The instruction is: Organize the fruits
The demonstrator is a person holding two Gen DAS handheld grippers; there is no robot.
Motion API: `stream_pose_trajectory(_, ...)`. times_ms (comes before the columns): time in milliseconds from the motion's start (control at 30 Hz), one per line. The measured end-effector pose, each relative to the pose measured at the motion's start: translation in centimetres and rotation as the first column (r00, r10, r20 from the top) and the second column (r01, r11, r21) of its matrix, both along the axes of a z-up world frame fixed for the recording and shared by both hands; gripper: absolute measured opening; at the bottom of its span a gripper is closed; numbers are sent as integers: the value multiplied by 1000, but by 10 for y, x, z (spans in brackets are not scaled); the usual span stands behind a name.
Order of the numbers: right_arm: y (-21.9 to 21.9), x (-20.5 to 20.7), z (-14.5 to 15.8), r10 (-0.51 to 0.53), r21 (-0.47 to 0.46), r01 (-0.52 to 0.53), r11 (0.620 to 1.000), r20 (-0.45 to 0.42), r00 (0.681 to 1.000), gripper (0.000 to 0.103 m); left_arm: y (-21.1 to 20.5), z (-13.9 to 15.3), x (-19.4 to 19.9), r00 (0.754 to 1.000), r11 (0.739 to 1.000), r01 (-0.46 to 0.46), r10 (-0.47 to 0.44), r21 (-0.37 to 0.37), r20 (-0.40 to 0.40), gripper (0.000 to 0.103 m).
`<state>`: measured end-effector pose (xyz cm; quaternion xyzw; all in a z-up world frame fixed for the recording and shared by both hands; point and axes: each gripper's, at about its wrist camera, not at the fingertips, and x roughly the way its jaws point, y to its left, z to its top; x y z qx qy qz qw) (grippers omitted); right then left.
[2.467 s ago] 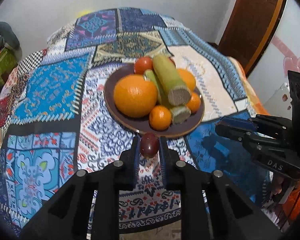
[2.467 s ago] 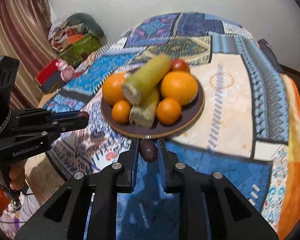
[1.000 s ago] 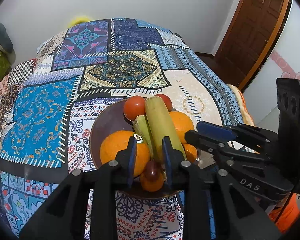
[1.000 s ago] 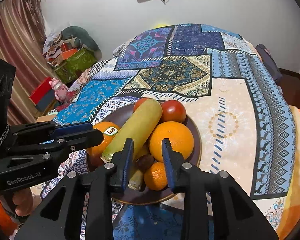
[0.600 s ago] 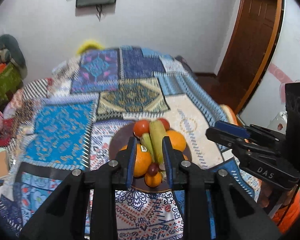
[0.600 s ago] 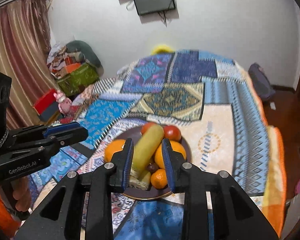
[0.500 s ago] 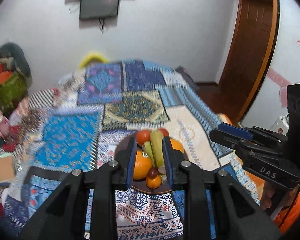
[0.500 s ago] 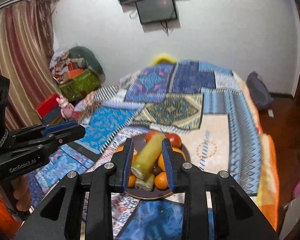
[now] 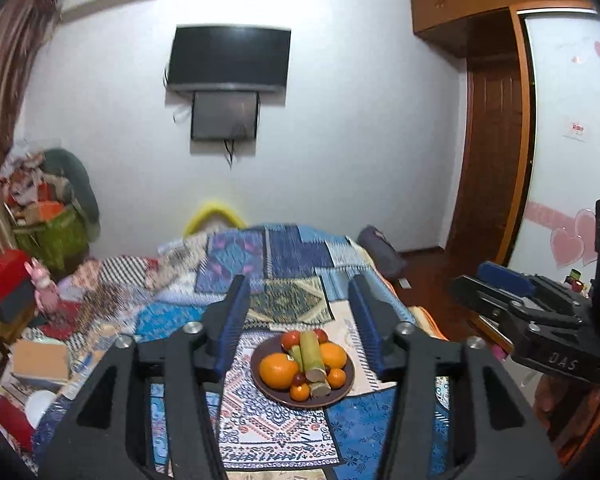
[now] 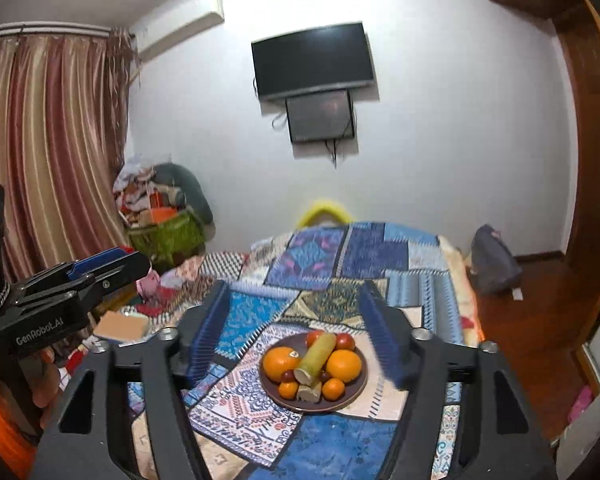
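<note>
We see a white-walled bedroom with a dark television (image 9: 229, 58) mounted on the far wall, a striped curtain (image 10: 48, 148) at one side, a wooden door (image 9: 496, 152) at the other, and a bed covered by a patchwork quilt (image 9: 288, 256) in blue, cream and navy. Near the quilt's front edge sits a dark round plate (image 9: 302, 400) heaped with fruit: 2 large oranges (image 9: 278, 365), 3 small ones, red tomatoes (image 9: 291, 339) at the far rim, 2 green stalks (image 9: 312, 354) lying across the middle, and small dark fruits (image 9: 299, 378) tucked between them. We find the left gripper (image 9: 300, 330) raised well above the plate, its jaws having just been opening, now standing wide with nothing between them; the plate shows through the gap. We see the right gripper (image 10: 298, 334) just as high, its jaws also having just been opening, spread wide and empty, framing the same plate (image 10: 314, 404). Each gripper shows at the edge of the other's view, held by a hand (image 10: 46, 380) beside an orange sleeve.
</note>
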<state>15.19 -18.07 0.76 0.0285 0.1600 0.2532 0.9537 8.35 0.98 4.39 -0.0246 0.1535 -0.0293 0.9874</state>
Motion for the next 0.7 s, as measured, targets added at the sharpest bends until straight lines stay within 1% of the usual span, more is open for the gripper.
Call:
stream_pose_trajectory(33, 0, -4, 1, -6, 1, 6, 1000, 11, 1000, 75, -1, 1, -5, 1000, 1000, -4, 4, 7, 12, 58)
stream_pose_trajectory(100, 1, -11, 3, -23, -5, 23, 1000, 36, 999, 81, -5, 5, -19, 999, 999, -13, 12, 30, 44, 67)
stream_pose_trajectory(133, 1, -13, 4, -30, -8, 31, 999, 44, 999, 84, -7, 5, -23, 998, 999, -18, 16, 37, 54, 70)
stream_pose_trajectory(200, 2, -18, 4, -38, -10, 39, 999, 56, 998, 86, -9, 6, -33, 997, 999, -28, 25, 46, 73, 80)
stream_pose_trajectory(300, 3, -21, 5, -45, -11, 46, 999, 63, 997, 91, -9, 6, -42, 996, 999, -28, 24, 38, 87, 88)
stream_pose_trajectory(333, 4, -23, 5, -54, -13, 55, 998, 69, 996, 95, -10, 6, -43, 996, 999, -28, 25, 38, 90, 89)
stream_pose_trajectory(367, 4, -25, 6, -63, -13, 64, 998, 77, 995, 97, -10, 5, -45, 995, 999, -29, 26, 38, 93, 92)
stream_pose_trajectory(400, 2, -31, 5, -70, -12, 71, 997, 85, 994, 102, -10, 5, -47, 995, 999, -31, 27, 38, 97, 95)
stream_pose_trajectory(500, 2, -37, 6, -82, -19, 84, 996, 101, 992, 103, -9, 5, -54, 993, 999, -39, 35, 35, 109, 101)
stream_pose_trajectory(700, 2, -45, 5, -93, -19, 96, 995, 112, 989, 103, -6, 3, -61, 993, 999, -43, 40, 29, 107, 103)
